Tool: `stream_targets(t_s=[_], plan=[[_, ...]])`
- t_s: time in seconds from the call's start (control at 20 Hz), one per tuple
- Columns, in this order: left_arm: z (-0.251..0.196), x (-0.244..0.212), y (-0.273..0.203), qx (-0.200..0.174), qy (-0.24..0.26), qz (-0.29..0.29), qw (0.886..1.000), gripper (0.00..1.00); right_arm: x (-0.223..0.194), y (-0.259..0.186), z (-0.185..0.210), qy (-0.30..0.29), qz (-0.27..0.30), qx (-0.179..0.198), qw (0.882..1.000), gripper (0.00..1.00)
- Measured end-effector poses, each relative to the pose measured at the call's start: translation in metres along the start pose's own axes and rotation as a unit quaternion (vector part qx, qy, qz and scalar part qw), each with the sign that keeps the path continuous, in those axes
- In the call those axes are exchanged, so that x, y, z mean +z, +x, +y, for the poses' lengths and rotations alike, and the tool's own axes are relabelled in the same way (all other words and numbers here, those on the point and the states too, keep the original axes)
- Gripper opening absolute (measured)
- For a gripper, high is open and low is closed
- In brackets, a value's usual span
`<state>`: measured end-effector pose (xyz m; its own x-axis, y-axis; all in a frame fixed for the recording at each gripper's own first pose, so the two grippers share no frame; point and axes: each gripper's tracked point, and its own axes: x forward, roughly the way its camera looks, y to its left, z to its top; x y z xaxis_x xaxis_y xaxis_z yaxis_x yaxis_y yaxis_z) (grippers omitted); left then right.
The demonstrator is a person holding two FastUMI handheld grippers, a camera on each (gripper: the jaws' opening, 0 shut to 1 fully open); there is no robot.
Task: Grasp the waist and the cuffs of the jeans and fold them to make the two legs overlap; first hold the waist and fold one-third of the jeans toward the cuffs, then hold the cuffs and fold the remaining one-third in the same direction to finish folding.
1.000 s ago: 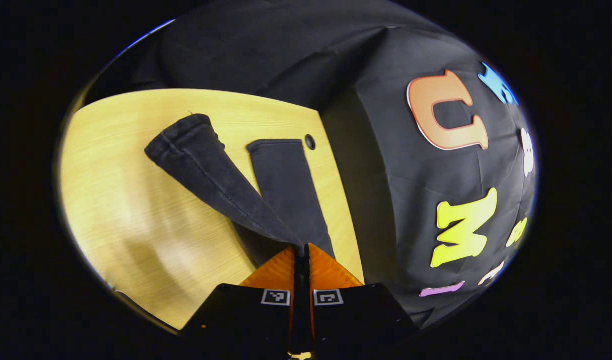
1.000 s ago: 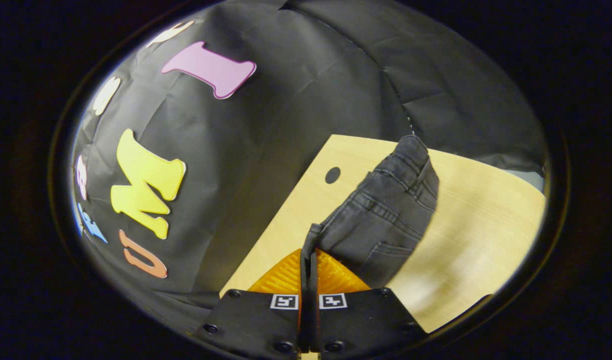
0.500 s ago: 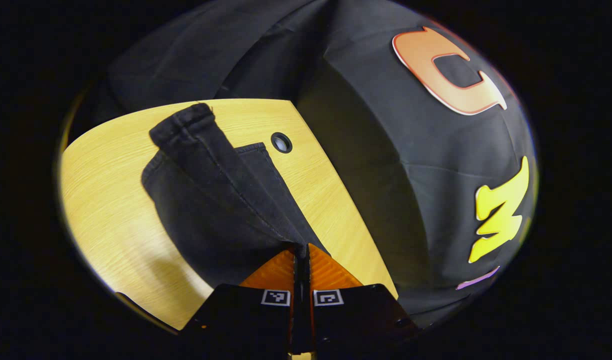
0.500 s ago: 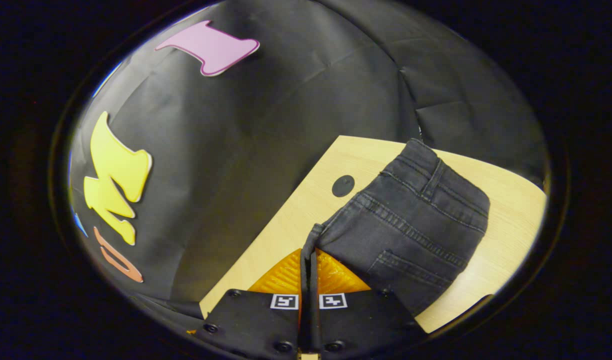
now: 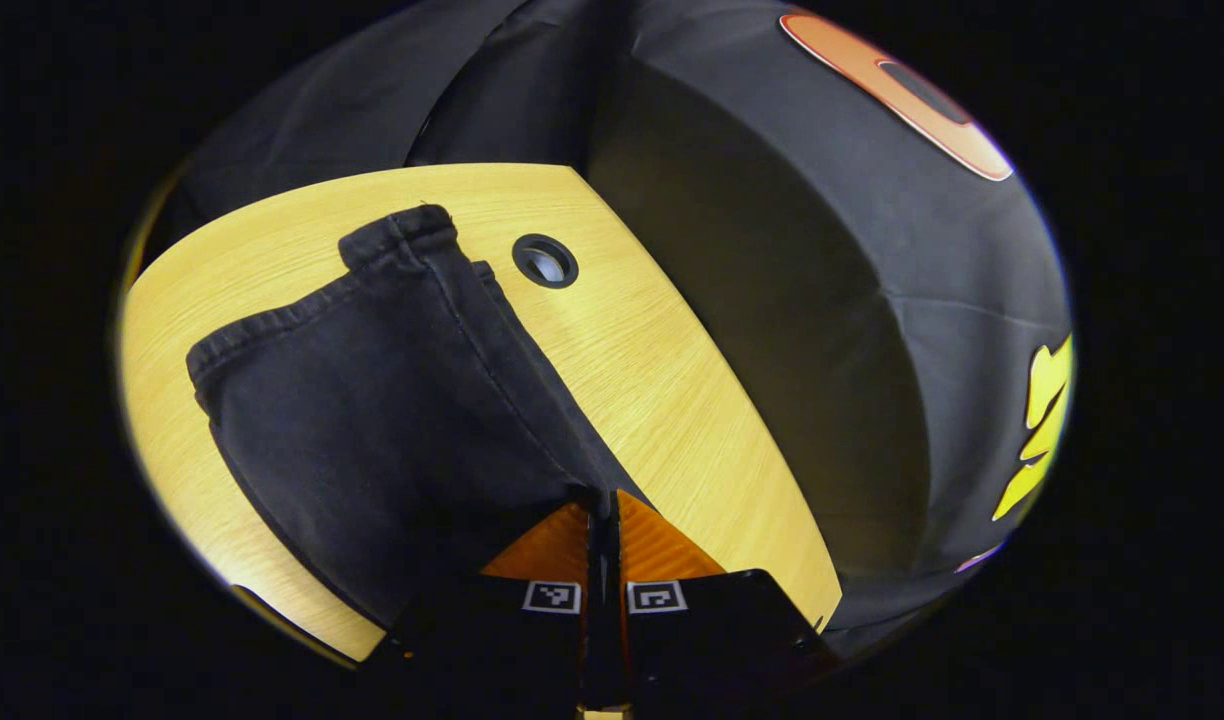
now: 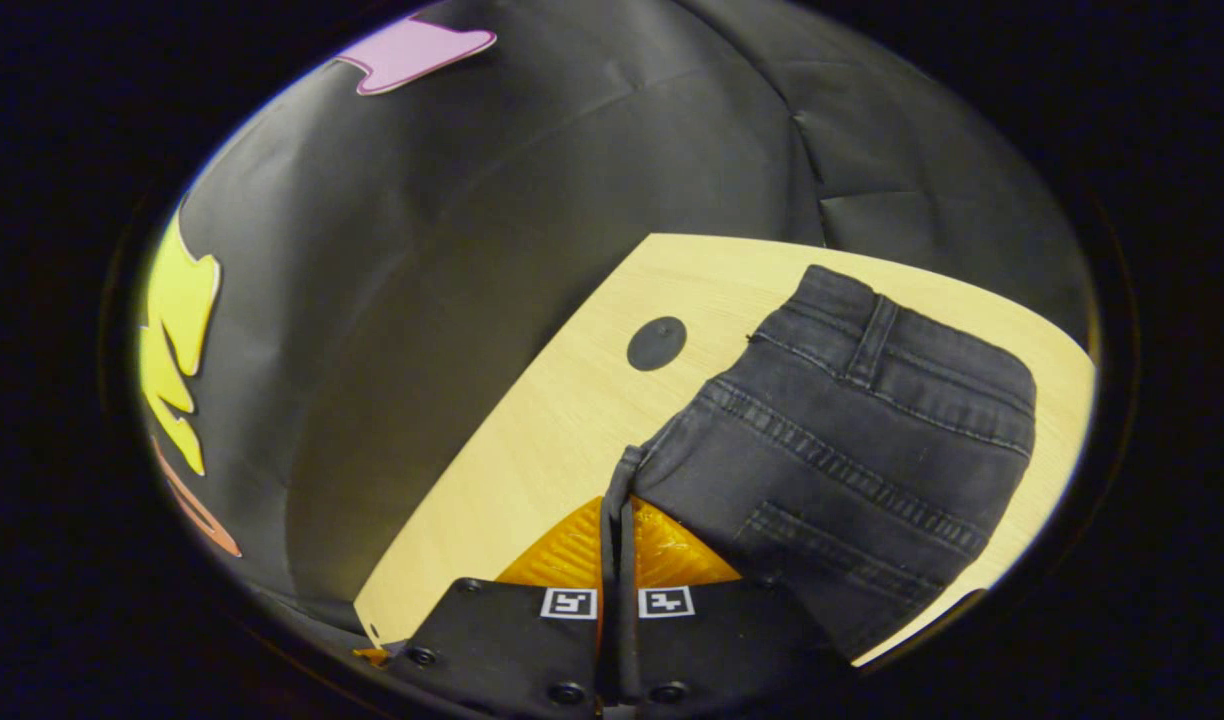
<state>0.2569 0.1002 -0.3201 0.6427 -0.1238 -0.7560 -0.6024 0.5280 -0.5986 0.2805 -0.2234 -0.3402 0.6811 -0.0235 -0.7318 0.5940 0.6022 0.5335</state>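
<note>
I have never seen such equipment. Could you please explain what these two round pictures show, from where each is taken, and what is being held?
There is no robot here. A person holds one hand-held gripper in each hand, and a small fisheye camera rides on each, looking forward along its two fingers.

The left gripper view shows the left hand-held gripper at the bottom, closed on the dark fabric of the jeans near the leg ends; the cuffs lie farther off.

The right gripper view shows the right hand-held gripper, closed on an edge of the same jeans at the waist end, where the waistband and a pocket are seen.

The jeans lie on a light wooden table with a round hole. Black cloth hangs behind.
</note>
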Motion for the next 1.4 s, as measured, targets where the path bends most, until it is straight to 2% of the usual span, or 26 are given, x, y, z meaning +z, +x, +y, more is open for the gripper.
stream_targets(t_s=[0.1,0.15,0.2,0.25,0.3,0.35,0.4,0.45,0.5,0.55,0.7,0.9,1.0,1.15,1.25,1.3,1.35,1.4], plan=[[-0.004,-0.001,-0.001,-0.009,0.003,0.0,1.0,0.05,-0.003,0.002,0.001,0.006,0.002,0.003,1.0,0.01],[-0.008,0.0,-0.001,-0.016,0.008,-0.001,1.0,0.11,-0.004,0.003,0.002,0.01,0.004,0.008,1.0,0.0],[-0.014,0.002,0.0,-0.029,0.009,-0.001,1.0,0.15,-0.006,0.006,0.005,0.014,0.006,0.019,1.0,0.22],[-0.024,0.003,-0.004,-0.05,0.005,0.002,0.999,0.36,-0.006,0.003,0.01,0.015,0.008,0.027,0.999,0.44],[-0.03,0.008,-0.004,-0.053,0.011,-0.013,0.998,0.58,-0.007,0.0,0.014,0.009,0.005,0.03,0.999,0.66],[-0.028,0.015,-0.003,-0.04,0.031,-0.035,0.998,0.79,-0.006,-0.002,0.016,-0.005,0.0,0.027,1.0,0.88],[-0.026,0.016,-0.004,-0.033,0.053,-0.046,0.997,1.0,-0.006,-0.002,0.02,-0.02,-0.001,0.025,0.999,0.92],[-0.03,0.016,-0.006,-0.037,0.068,-0.048,0.996,1.0,-0.005,-0.003,0.024,-0.034,-0.005,0.028,0.999,1.0],[-0.033,0.015,-0.011,-0.038,0.078,-0.049,0.995,0.99,-0.004,-0.007,0.029,-0.045,-0.011,0.034,0.998,0.89],[-0.034,0.017,-0.015,-0.037,0.087,-0.054,0.994,0.99,0.001,-0.01,0.033,-0.055,-0.02,0.04,0.997,0.97],[-0.047,0.028,-0.038,-0.047,0.103,-0.078,0.99,0.99,0.024,-0.034,0.044,-0.091,-0.068,0.054,0.992,0.97],[-0.079,0.043,-0.093,-0.076,0.154,-0.132,0.976,0.99,0.077,-0.077,0.03,-0.157,-0.146,0.032,0.976,0.98],[-0.103,0.04,-0.133,-0.099,0.195,-0.159,0.963,0.99,0.103,-0.094,0.009,-0.18,-0.173,0.011,0.968,0.98],[-0.149,0.024,-0.206,-0.161,0.245,-0.212,0.933,0.99,0.125,-0.103,-0.045,-0.179,-0.181,-0.03,0.966,0.98],[-0.176,0.011,-0.251,-0.198,0.282,-0.259,0.902,0.99,0.127,-0.104,-0.087,-0.14,-0.169,-0.055,0.974,0.98],[-0.18,0.004,-0.268,-0.204,0.3,-0.276,0.89,1.0,0.123,-0.104,-0.109,-0.112,-0.158,-0.067,0.979,0.98],[-0.18,-0.006,-0.285,-0.205,0.319,-0.287,0.88,0.98,0.115,-0.103,-0.126,-0.082,-0.148,-0.075,0.983,0.98],[-0.178,-0.017,-0.295,-0.203,0.333,-0.288,0.875,0.98,0.107,-0.102,-0.142,-0.052,-0.139,-0.086,0.985,0.98]])
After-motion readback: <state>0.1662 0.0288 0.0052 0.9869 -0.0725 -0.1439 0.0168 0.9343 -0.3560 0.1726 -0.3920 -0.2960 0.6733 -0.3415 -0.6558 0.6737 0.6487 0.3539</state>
